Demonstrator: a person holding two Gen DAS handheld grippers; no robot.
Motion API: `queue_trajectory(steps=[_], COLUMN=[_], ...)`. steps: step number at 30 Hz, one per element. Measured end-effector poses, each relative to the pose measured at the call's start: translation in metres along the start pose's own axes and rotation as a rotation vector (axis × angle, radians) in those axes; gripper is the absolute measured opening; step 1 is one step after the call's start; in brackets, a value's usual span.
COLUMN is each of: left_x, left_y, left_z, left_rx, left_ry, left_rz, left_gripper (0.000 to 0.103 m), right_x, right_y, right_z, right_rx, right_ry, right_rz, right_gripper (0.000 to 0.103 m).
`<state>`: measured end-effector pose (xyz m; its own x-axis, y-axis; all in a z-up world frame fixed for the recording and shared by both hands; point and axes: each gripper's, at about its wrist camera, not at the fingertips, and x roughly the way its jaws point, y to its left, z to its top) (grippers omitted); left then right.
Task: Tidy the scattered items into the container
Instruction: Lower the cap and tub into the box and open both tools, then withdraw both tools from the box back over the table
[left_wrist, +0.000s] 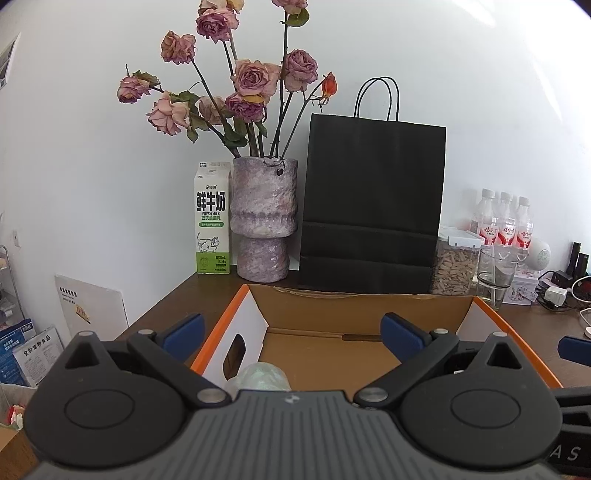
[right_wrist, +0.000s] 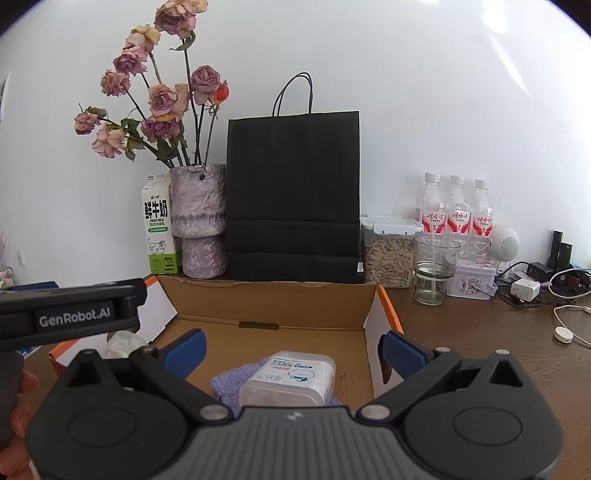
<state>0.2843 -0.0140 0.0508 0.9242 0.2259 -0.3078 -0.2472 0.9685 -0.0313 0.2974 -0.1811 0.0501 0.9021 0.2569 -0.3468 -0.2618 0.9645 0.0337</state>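
brown table (right_wrist: 461, 332), cardboard box (right_wrist: 273, 295), vase (right_wrist: 199, 221)

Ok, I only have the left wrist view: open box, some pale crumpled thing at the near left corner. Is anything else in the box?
Observer: Yes. The right wrist view shows a clear plastic tub with a printed label lying in the cardboard box.
Operator: Directly on the box floor?
Observer: No, it sits on a purple cloth spread under it.
Operator: Is the right gripper holding that tub?
Observer: No. The right gripper is wide open above it, blue pads clear of the tub on both sides.
Operator: And mine?
Observer: The left gripper is open too, with nothing between its pads.
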Motion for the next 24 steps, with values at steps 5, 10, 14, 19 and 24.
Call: queue_trajectory(steps=[5, 10, 14, 19, 24], left_x=[-0.001, -0.001, -0.002, -0.006, -0.014], left_y=[-0.001, -0.001, 0.000, 0.001, 0.002], left_z=[0.000, 0.000, -0.001, 0.000, 0.001], left_rx=[0.000, -0.001, -0.004, -0.012, -0.017], left_ry=[0.000, 0.001, 0.003, -0.007, -0.021], left_rz=[-0.002, -0.001, 0.001, 0.000, -0.005], left_gripper=[0.103, 0.103, 0.103, 0.103, 0.103], right_x=[-0.001, -0.001, -0.001, -0.004, -0.010], right_y=[0.000, 0.000, 0.000, -0.002, -0.001], right_z=[0.000, 0.000, -0.001, 0.000, 0.000], right_rx=[0.000, -0.001, 0.002, 0.011, 0.013], right_ry=[-0.002, 0.002, 0.005, -0.001, -0.016], right_rz=[-0.001, -0.002, -0.007, -0.010, -0.010], right_gripper=[0.103, 0.103, 0.103, 0.103, 0.103])
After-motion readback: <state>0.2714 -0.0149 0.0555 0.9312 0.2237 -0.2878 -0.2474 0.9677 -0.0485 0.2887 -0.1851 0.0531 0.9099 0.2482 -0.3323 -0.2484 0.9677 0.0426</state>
